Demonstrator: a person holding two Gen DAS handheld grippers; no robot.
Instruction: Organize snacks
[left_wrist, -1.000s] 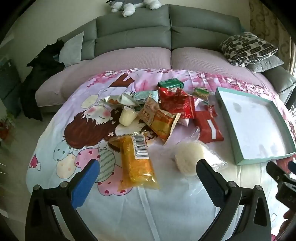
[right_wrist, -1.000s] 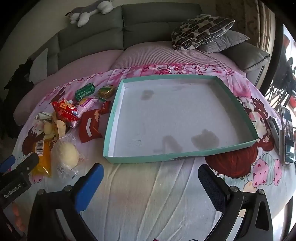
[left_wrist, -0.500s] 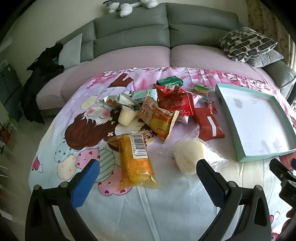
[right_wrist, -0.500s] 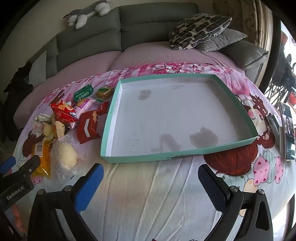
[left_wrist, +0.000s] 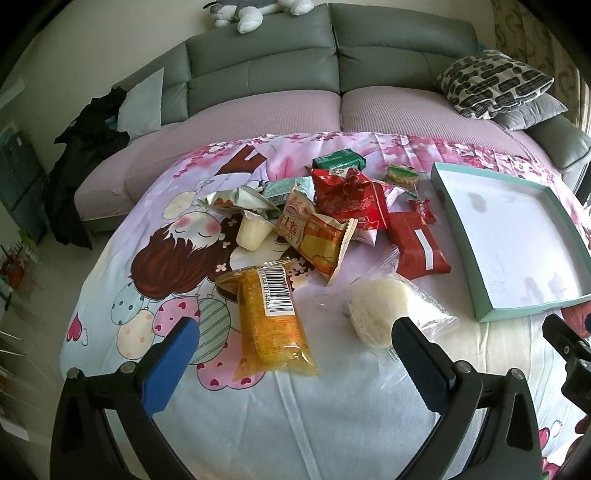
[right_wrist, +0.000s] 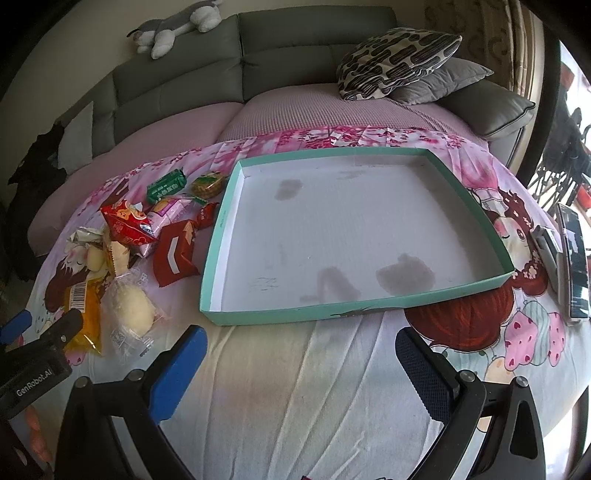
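Snack pile and tray on a cartoon-print cloth (left_wrist: 280, 417). The snacks lie in a loose heap at the centre of the left wrist view and at 9 o'clock in the right wrist view, all outside the tray.

Nearest the left gripper (left_wrist: 291, 354) is a yellow packet (left_wrist: 271, 321), clear film over orange-yellow contents, with a white barcode label near its far end. Its long axis runs roughly 12 to 6 o'clock, the near end skewed slightly toward 5.

At its 3 o'clock lies a round white bun (left_wrist: 376, 308) in a crumpled clear wrapper.

Beyond these:
- an orange-and-cream cake packet (left_wrist: 317, 236) angled from 11 to 5 o'clock
- a small cup of pale jelly (left_wrist: 251, 232)
- a torn silver wrapper (left_wrist: 229, 197)
- a crumpled red bag (left_wrist: 347, 197)
- a dark red packet with a white stripe (left_wrist: 417, 247) lying from 11 to 5 o'clock
- a green packet (left_wrist: 338, 159) at the far edge

The teal-rimmed tray (right_wrist: 295, 315), white inside and faintly stained, sits at 3 o'clock of the heap, with its long side across the right wrist view.

Both the left gripper and the right gripper (right_wrist: 297, 354) are spread wide with nothing between their blue pads; each hovers over bare cloth.
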